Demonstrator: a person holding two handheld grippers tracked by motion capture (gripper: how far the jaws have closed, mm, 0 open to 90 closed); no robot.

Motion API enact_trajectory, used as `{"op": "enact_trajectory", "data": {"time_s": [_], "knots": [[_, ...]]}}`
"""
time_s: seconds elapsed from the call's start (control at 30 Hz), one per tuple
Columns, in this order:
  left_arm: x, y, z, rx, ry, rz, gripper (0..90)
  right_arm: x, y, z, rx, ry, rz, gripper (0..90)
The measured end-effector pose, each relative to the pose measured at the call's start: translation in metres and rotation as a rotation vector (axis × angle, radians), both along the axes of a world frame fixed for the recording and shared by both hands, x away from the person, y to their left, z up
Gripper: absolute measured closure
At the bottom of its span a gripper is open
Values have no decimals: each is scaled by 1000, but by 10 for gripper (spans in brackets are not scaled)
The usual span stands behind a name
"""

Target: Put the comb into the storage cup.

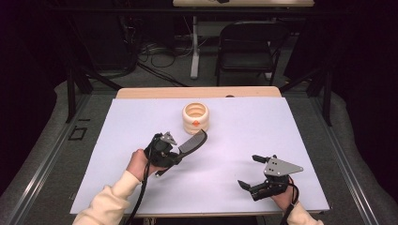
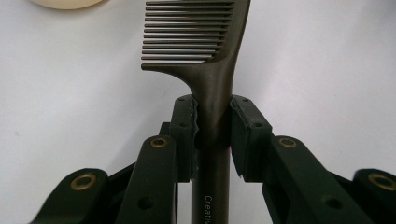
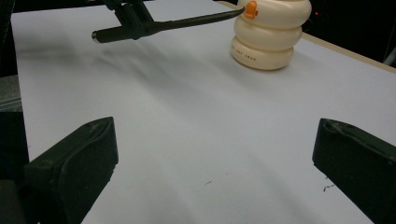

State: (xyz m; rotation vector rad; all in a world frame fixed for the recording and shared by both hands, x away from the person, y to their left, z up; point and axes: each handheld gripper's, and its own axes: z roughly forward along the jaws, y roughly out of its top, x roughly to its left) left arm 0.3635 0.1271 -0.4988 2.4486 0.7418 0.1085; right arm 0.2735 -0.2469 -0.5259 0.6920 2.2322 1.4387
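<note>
Comb (image 1: 193,142) sits clamped in the left gripper (image 1: 180,151) in the high view, toothed end pointing away from the jaws toward the cream ribbed holder (image 1: 195,117) just beyond it. Likely reason for the handle grip: keeps the toothed end free to go into the holder's open top. Right gripper (image 1: 249,171) rests low on the white table sheet (image 1: 263,122), jaws spread, nothing between them, well apart from the comb.

Left gripper view: both pads (image 2: 184,123) press the comb's neck (image 2: 215,100) just below the teeth; handle runs back between the jaws, teeth (image 2: 187,30) stick out ahead of the tips. Grip looks centred and straight. Holder edge (image 2: 65,3) is ahead and off to one side of the jaws, so the comb isn't lined up with the opening yet, by my read.

Right gripper view: own jaws wide apart, bare sheet (image 3: 205,140) between them. Far ahead, the comb (image 3: 187,22) hangs level off the table, tip near the holder's (image 3: 271,35) orange mark (image 3: 251,9); touching or not, can't tell. Nothing else stands in the way.
</note>
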Motion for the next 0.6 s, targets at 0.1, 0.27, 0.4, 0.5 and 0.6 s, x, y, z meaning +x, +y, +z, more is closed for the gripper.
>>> {"op": "enact_trajectory", "data": {"time_s": [0.1,0.27,0.4,0.5,0.6], "knots": [[-1,2,1,-12,-13,7,727,0,0,0,-2,1,-2,0],[-2,4,1,-22,-29,14,727,0,0,0,-1,0,-2,0],[-4,7,0,-32,-40,20,727,0,0,0,-2,1,-1,0],[-4,9,-1,-40,-52,29,727,0,0,0,-4,1,-1,0],[-5,12,0,-50,-59,31,727,0,0,0,-3,3,-2,0]]}}
